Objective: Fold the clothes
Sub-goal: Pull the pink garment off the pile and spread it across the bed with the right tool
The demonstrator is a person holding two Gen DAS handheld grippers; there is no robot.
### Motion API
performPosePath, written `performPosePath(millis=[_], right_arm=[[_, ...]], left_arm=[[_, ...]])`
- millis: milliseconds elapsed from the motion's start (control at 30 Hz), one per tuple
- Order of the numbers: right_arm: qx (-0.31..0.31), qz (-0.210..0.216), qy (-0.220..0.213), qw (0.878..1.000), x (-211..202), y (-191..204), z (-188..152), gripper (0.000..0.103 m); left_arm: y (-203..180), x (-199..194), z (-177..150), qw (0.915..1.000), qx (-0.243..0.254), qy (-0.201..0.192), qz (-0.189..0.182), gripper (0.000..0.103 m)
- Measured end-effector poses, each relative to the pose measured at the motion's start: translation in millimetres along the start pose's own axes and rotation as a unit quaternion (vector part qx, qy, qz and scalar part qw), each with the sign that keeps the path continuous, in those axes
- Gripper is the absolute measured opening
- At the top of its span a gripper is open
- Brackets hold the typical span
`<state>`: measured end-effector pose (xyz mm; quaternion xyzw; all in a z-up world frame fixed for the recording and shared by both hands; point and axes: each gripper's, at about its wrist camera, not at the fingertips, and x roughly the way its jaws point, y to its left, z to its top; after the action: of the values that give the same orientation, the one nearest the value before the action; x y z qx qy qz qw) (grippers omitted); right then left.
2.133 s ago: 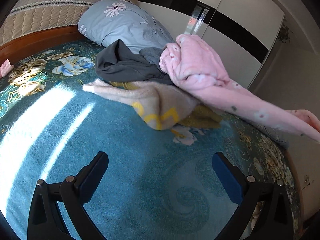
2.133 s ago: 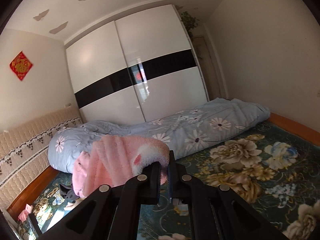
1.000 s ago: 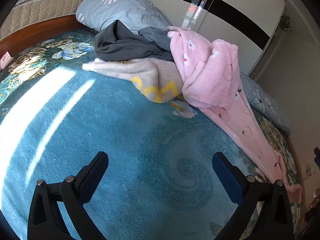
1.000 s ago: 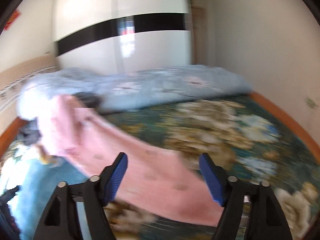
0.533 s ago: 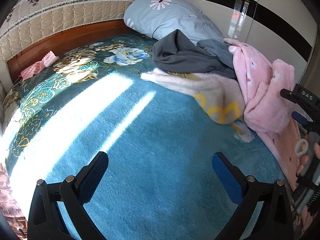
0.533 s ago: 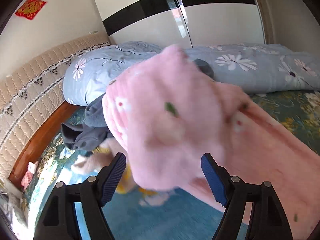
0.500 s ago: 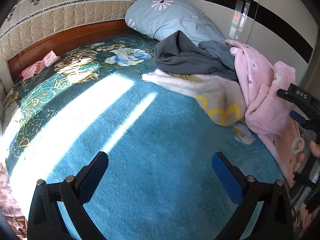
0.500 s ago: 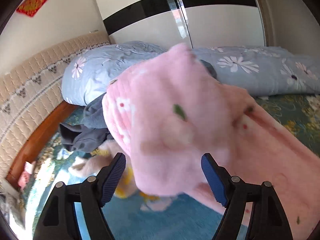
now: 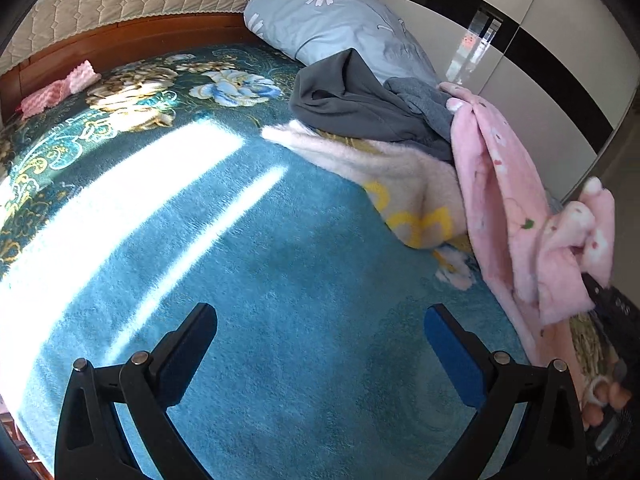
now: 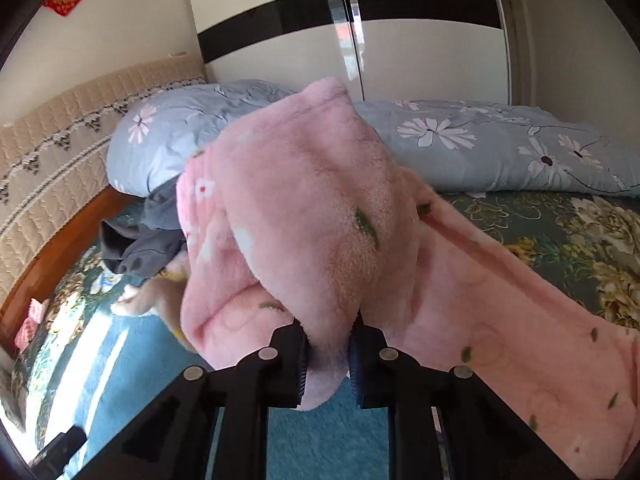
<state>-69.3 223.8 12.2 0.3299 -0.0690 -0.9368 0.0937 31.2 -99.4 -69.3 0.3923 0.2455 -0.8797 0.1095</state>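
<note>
On your left, the teal plush bedspread [image 9: 280, 280] lies bare before the open left gripper [image 9: 320, 344]. Beyond it the cream fleece garment [image 9: 392, 168] lies under the dark grey garment [image 9: 352, 104], the blue floral pillow [image 9: 332, 20] behind. The pink fleece pyjama [image 10: 304, 208] drapes rightward, a fold between your closing right gripper [image 10: 328, 354].

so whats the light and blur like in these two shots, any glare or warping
Left wrist view: hard sunlight stripes blow out white on the teal blanket, the wardrobe bows with fisheye curve, dark corners. Right wrist view: softer light, a glare streak on the wardrobe door, and the pink fleece garment close to the lens looks soft.
</note>
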Motion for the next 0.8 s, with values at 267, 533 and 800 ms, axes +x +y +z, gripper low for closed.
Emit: performPosePath(millis=[267, 533, 800], right_arm=[[0.060, 0.035, -0.047, 0.996, -124, -77, -52, 0.014], [0.086, 0.065, -0.070, 0.992, -180, -88, -94, 0.008], [0.139, -0.066, -0.061, 0.986, -192, -159, -109, 0.008]], left_arm=[[-14, 9, -20, 0.9942, -0.016, 0.050, -0.094, 0.103], [-39, -6, -35, 0.9927, 0.051, 0.024, -0.106, 0.103], [-36, -2, -36, 0.9921, 0.036, 0.041, -0.113, 0.103]])
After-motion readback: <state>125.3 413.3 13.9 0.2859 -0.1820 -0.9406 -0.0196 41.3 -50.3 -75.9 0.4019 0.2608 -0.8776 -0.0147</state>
